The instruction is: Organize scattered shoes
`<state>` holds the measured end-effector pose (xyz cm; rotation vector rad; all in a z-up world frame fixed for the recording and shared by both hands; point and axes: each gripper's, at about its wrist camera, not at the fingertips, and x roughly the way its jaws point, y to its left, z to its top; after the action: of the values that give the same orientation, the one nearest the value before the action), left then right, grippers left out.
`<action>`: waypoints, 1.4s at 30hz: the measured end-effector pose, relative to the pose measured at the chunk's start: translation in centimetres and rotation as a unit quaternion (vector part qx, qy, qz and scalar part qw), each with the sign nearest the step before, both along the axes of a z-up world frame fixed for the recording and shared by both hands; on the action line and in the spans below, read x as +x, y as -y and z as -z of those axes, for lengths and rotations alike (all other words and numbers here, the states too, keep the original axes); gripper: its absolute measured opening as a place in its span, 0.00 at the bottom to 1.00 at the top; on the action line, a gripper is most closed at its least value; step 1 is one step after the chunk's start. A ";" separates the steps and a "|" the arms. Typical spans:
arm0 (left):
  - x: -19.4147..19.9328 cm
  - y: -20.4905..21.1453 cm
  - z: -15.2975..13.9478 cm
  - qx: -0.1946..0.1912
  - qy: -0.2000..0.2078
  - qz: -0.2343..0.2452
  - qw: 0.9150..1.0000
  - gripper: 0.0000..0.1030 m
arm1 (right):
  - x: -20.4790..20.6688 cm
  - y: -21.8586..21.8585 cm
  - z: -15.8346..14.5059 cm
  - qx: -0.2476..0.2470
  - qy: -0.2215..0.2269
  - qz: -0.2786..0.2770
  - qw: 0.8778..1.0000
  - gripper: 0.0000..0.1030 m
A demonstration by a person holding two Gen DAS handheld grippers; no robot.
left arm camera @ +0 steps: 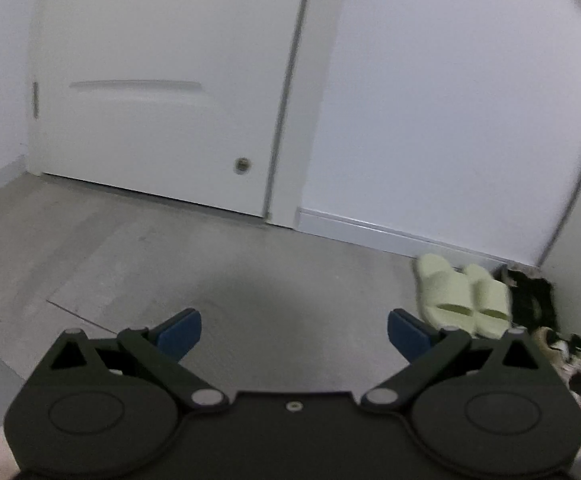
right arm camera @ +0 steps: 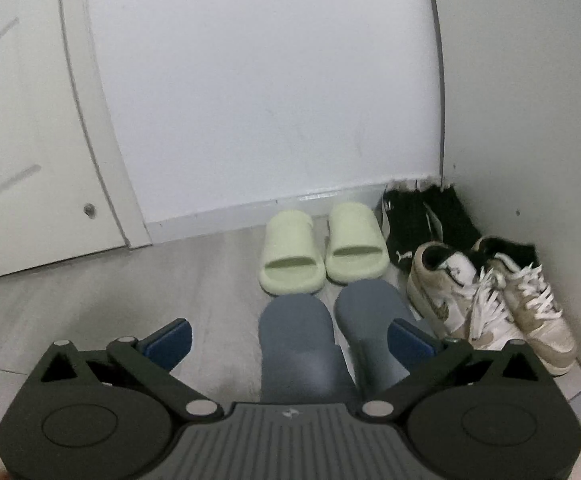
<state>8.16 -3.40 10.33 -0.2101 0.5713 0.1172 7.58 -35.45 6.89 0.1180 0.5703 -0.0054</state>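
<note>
- Pale green slides (right arm camera: 322, 250) sit as a matched pair, touching side by side, heels just off the skirting board (right arm camera: 250, 210) and open ends toward the camera.
- Grey-blue slippers (right arm camera: 330, 332) lie just in front of them, also side by side. They look paired already, though their near ends are hidden under the right tool (right arm camera: 290, 342).
- Right of these, tan-and-white sneakers (right arm camera: 490, 300) stand together by the side panel (right arm camera: 530, 120), with black shoes (right arm camera: 422, 220) behind them in the corner.
- The right tool hangs over the slippers with its blue pads spread wide and nothing between them; one pad sits at the right slipper's edge, though whether it touches is unclear.
- The left tool (left arm camera: 294, 338) is likewise spread wide and empty, over bare floor (left arm camera: 170, 260) near the door (left arm camera: 150, 80), with the slides well off to its right.
- Judging by this, the sorting seems nearly finished: four pairs in a tidy block.
- If anything remains, it is nudging the slippers square with the slides, which calls for a low, gentle approach so the neighbouring sneakers are not knocked.
</note>
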 end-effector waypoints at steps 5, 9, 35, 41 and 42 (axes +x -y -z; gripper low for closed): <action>-0.9 1.0 -0.3 0.017 -0.006 0.009 1.000 0.98 | -2.6 -0.2 -1.7 -0.016 0.005 0.000 1.000 1.00; -2.1 1.3 -0.3 0.009 -0.019 0.009 1.000 0.98 | -4.3 -0.4 -2.2 -0.037 0.013 -0.002 0.999 1.00; -8.9 4.8 -0.6 0.014 -0.051 0.051 0.997 0.98 | -12.0 -2.3 -2.6 -0.032 0.021 -0.015 0.999 1.00; -9.3 5.2 -0.4 0.012 -0.059 0.058 0.996 0.98 | -12.7 -2.6 -2.5 -0.042 0.024 -0.014 0.999 1.00; -9.4 5.3 -0.4 0.012 -0.059 0.058 0.996 0.98 | -12.8 -2.6 -2.4 -0.044 0.023 -0.014 0.999 1.00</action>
<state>-1.22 -8.68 10.73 -0.1463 0.6988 0.0236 -5.25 -32.84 9.32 0.0240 0.5254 -0.0007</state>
